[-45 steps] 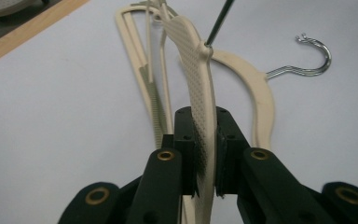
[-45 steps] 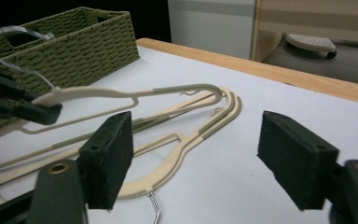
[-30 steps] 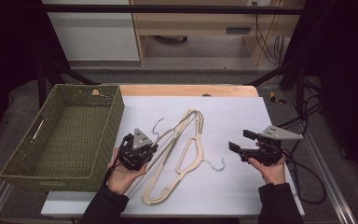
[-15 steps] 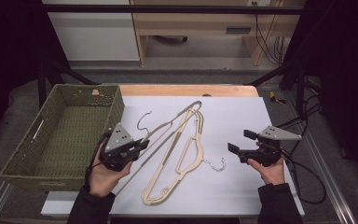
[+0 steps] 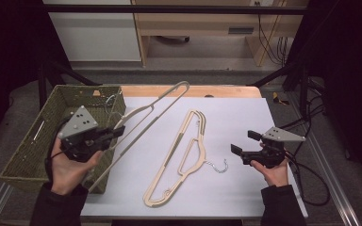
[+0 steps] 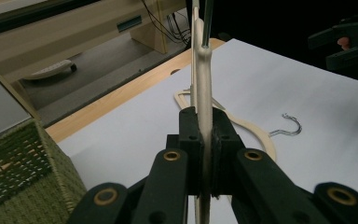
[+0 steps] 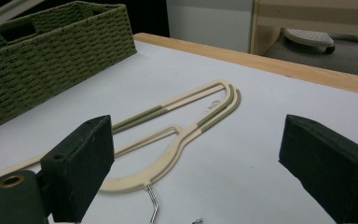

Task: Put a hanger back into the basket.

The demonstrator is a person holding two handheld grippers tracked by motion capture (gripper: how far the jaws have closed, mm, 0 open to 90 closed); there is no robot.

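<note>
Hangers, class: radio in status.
Left tongs shut on lifted hanger beside basket. Right tongs open, just widened, empty. Second hanger flat on table.

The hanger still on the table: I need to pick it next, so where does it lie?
In the high view the cream hanger lies flat mid-table on the white sheet, its metal hook pointing toward the open right tongs.

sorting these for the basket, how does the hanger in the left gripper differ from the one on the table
The lifted hanger is clamped in the shut left gripper, raised off the table and tilted beside the wicker basket; the table hanger lies flat on the white table, untouched. The table hanger's metal hook points toward the open right gripper; the lifted one's hook is hard to make out. Both are cream, same slim shape.
</note>
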